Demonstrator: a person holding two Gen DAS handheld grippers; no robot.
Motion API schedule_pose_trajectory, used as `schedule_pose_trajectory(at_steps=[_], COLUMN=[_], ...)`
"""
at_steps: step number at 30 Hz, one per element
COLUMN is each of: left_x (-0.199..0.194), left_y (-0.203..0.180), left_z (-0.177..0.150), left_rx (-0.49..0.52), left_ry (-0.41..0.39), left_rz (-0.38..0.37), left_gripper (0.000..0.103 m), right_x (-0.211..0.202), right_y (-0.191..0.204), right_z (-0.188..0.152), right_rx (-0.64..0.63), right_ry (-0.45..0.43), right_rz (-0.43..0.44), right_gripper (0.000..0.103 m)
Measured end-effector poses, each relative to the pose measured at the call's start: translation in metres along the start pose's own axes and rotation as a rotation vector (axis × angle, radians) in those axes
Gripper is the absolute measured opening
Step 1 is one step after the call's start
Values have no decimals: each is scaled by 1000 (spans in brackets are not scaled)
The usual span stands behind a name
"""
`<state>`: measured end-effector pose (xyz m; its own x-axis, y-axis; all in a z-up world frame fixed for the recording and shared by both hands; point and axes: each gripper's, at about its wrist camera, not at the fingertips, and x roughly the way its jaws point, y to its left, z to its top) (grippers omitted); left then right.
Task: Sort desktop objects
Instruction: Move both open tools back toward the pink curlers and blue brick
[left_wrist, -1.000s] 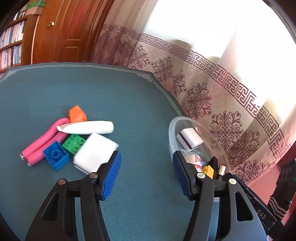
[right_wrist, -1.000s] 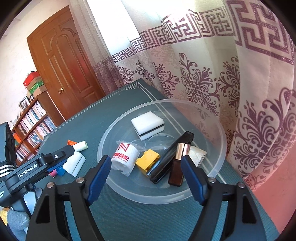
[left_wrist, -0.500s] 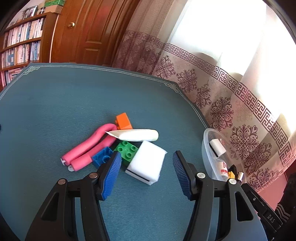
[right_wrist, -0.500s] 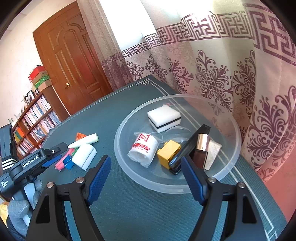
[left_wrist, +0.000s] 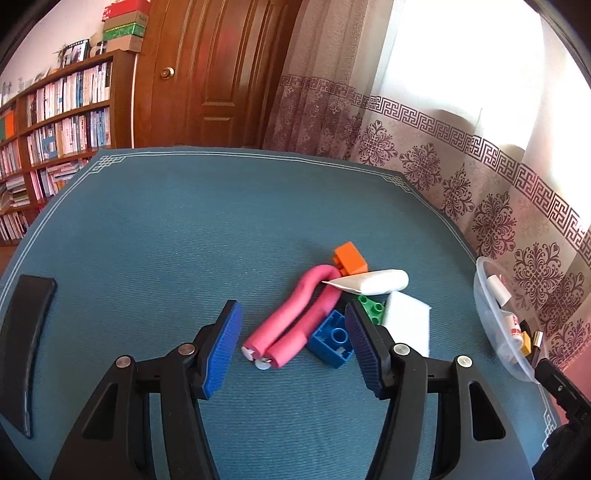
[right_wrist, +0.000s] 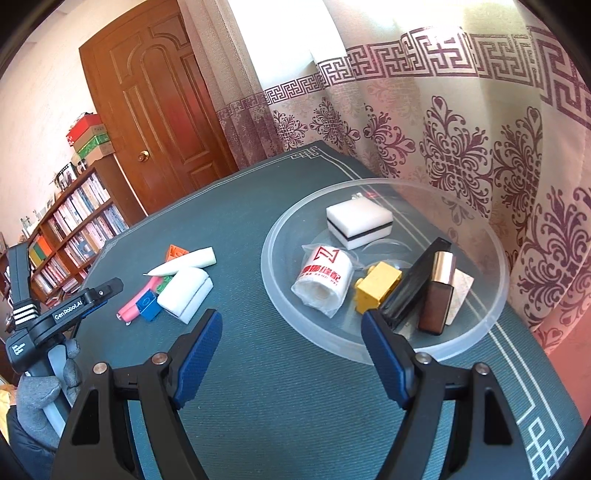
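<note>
Pink foam roller (left_wrist: 295, 317) and blue brick (left_wrist: 330, 343) are framed between the spread, empty jaws of the left gripper (left_wrist: 293, 343), above the teal table (left_wrist: 166, 229). They lie packed with a green brick (left_wrist: 371, 308), a white sponge (left_wrist: 406, 325), a white tube (left_wrist: 373, 281) and an orange brick (left_wrist: 350, 257). Two pieces could be pinched together and one dropped short of the clear bowl (right_wrist: 476, 328) (already half filled). The right gripper (right_wrist: 291, 354) is held released, empty, before that bowl.
</note>
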<state>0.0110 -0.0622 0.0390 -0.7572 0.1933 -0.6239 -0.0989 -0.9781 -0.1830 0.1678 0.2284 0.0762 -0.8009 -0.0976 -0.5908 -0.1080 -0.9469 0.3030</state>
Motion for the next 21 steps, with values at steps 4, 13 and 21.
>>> schedule_pose_trajectory(at_steps=[4,13,21], left_x=[5,15,32], left_y=[11,8,-1], left_z=[1,-1,5], left_rx=[9,98,168], left_ry=[10,43,87], left_rz=[23,18,-7], left_gripper=[62,62,62], right_x=[-2,5,7], right_y=[10,35,46], right_z=[-1,-6,-11], right_rx=[-5,-40,-53], right_ry=[-3,27,43], right_rz=[22,60,71], right_gripper=[81,81,81])
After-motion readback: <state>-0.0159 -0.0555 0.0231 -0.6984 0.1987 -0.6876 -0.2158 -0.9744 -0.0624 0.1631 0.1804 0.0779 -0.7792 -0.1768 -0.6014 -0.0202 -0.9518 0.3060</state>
